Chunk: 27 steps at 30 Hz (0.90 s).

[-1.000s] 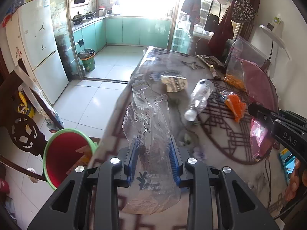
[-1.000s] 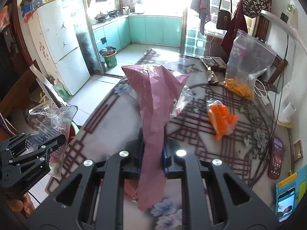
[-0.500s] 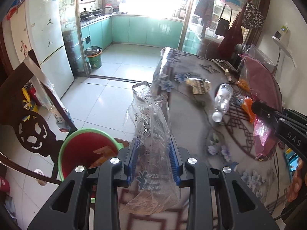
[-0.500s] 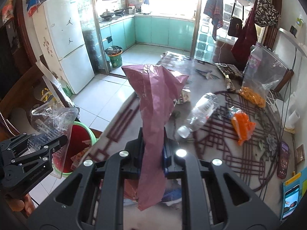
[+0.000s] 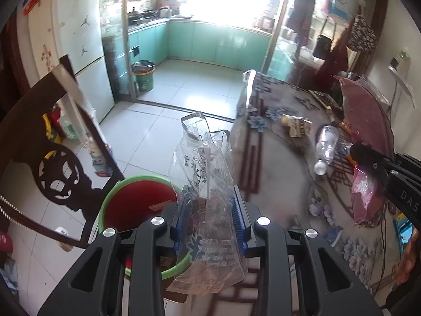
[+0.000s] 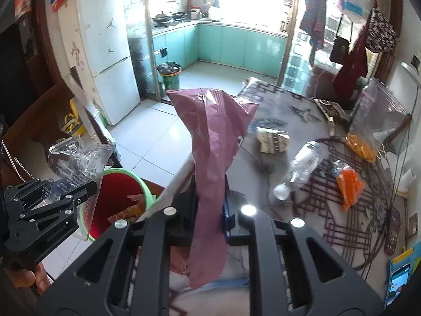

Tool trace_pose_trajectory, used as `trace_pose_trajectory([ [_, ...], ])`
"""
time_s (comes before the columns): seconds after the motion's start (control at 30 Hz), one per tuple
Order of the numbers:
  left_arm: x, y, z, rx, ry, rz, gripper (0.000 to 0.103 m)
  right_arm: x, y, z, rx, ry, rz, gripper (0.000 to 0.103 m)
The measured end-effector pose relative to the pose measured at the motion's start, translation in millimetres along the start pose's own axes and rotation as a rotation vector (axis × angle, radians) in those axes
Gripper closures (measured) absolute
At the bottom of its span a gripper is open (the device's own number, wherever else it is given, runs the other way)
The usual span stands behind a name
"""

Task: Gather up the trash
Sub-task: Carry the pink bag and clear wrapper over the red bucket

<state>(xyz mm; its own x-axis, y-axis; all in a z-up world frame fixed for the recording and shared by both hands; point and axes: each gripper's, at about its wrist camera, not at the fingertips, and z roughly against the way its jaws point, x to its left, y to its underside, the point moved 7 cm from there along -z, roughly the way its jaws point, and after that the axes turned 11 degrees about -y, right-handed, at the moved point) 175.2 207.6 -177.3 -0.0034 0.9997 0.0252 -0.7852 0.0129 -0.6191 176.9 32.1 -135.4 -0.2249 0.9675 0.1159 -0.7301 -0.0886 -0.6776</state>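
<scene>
My left gripper (image 5: pixel 210 218) is shut on a clear printed plastic bag (image 5: pixel 208 184) and holds it over the near rim of a red bucket with a green rim (image 5: pixel 123 192) on the floor beside the table. My right gripper (image 6: pixel 210 210) is shut on a pink plastic bag (image 6: pixel 210 142) held upright above the table's left edge. The bucket (image 6: pixel 118 192) and the left gripper (image 6: pixel 65 200) with the clear bag (image 6: pixel 76 160) show at the left of the right wrist view. More trash lies on the table: an empty plastic bottle (image 6: pixel 302 168), a crumpled wrapper (image 6: pixel 272 141) and an orange wrapper (image 6: pixel 348 184).
A patterned table (image 6: pixel 302 223) fills the right side. A dark carved wooden chair (image 5: pixel 58 158) stands next to the bucket. A clear bag of orange snacks (image 6: pixel 373 126), a phone (image 6: pixel 393 234) and a cable lie at the table's right. A white fridge (image 6: pixel 105 52) and a green bin (image 6: pixel 169 75) stand farther off.
Both grippers have moved left off the table toward the bucket, each with its bag. The left gripper's clear bag now hangs over the bucket's rim.
</scene>
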Motion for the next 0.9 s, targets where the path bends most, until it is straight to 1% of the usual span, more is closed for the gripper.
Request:
trace_pose_trajectory([
  [0.4, 56, 10, -13, 0.036, -0.078, 0.092, 0.075, 51, -5, -26, 0.038, -0.061, 0.079, 0.087],
  [0.6, 78, 16, -22, 0.056, -0.115, 0.116, 0.075, 70, -1, -46, 0.074, -0.111, 0.093, 0.087],
  [0.9, 107, 25, -43, 0.112, -0.16, 0.157, 0.074, 100, 6, -80, 0.148, -0.187, 0.109, 0.087],
])
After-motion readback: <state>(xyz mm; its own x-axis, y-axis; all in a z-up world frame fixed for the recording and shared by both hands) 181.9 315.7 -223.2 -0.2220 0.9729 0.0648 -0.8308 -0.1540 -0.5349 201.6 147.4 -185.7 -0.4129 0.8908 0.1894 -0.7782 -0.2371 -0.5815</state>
